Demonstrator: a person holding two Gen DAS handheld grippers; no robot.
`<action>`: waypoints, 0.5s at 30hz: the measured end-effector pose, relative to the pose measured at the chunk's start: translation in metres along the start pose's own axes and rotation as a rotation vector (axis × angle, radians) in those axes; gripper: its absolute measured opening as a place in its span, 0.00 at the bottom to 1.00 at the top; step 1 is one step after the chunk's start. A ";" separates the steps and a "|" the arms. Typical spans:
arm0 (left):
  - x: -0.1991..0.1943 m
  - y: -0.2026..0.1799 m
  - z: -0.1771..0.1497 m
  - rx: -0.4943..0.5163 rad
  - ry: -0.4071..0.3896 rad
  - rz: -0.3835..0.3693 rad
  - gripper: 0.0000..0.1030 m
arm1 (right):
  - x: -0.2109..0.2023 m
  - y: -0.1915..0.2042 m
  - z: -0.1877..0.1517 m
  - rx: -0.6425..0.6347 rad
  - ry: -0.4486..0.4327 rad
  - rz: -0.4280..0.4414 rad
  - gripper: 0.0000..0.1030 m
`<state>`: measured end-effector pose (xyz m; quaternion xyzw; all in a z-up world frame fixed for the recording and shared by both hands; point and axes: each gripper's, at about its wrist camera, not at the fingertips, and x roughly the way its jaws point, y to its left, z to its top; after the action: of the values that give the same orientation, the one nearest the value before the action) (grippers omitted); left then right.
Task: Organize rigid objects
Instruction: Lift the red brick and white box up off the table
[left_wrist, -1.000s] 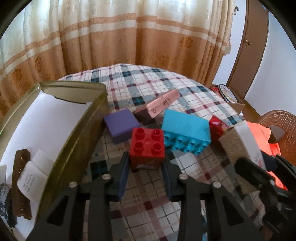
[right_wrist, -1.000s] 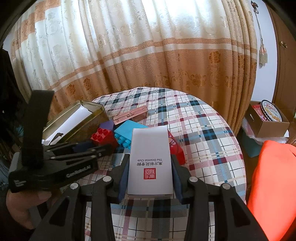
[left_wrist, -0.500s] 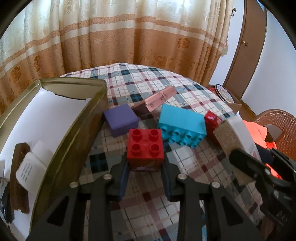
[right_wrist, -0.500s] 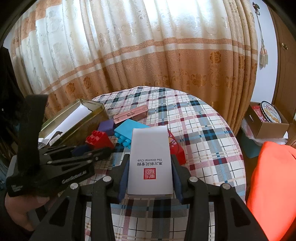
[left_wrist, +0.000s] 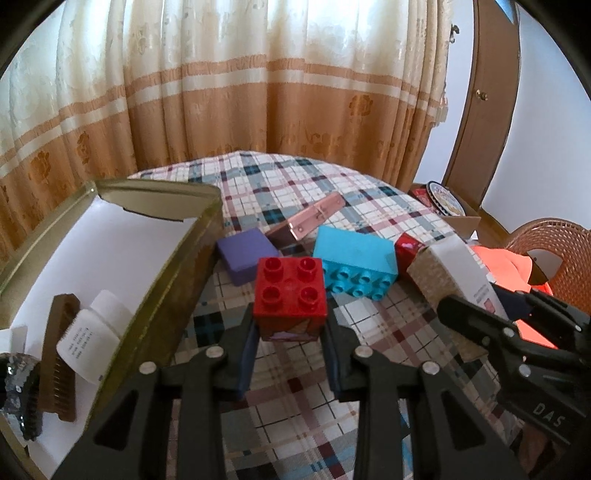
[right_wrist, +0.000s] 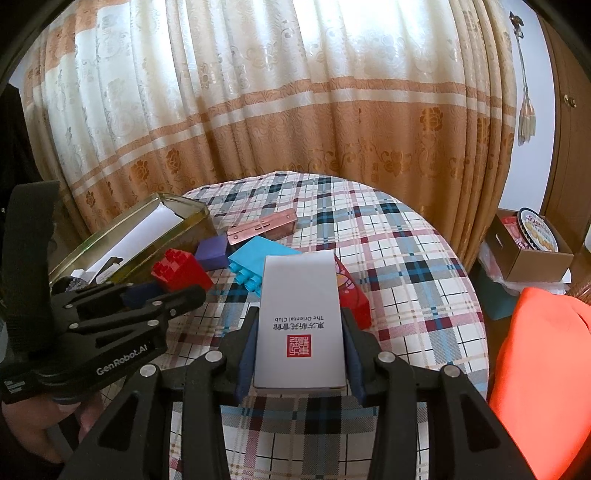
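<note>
My left gripper is shut on a red four-stud brick and holds it above the plaid table, right of the open gold tin. The brick also shows in the right wrist view. My right gripper is shut on a white box with a red stamp, seen too in the left wrist view. On the table lie a blue brick, a purple block, a pink hinged case and a red piece.
The tin holds a white bottle, a brown comb and a dark sequined item. A wicker chair with an orange cloth stands at the right. A cardboard box sits on the floor. Curtains hang behind.
My left gripper has lifted the red brick and drawn it back from the pile a little. My right gripper holds the white box about still.
</note>
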<state>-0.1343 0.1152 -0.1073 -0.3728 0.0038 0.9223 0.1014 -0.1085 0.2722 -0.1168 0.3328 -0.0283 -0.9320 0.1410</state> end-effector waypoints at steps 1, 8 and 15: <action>-0.001 0.000 0.000 0.004 -0.007 0.001 0.30 | 0.000 0.001 0.000 -0.001 -0.001 0.000 0.43; -0.008 -0.001 0.000 0.014 -0.040 0.011 0.30 | -0.002 0.005 0.000 -0.017 -0.010 -0.007 0.43; -0.014 -0.003 0.000 0.028 -0.070 0.021 0.30 | -0.005 0.007 0.000 -0.030 -0.027 -0.010 0.43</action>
<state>-0.1239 0.1156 -0.0978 -0.3387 0.0168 0.9357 0.0970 -0.1031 0.2668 -0.1131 0.3181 -0.0147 -0.9374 0.1410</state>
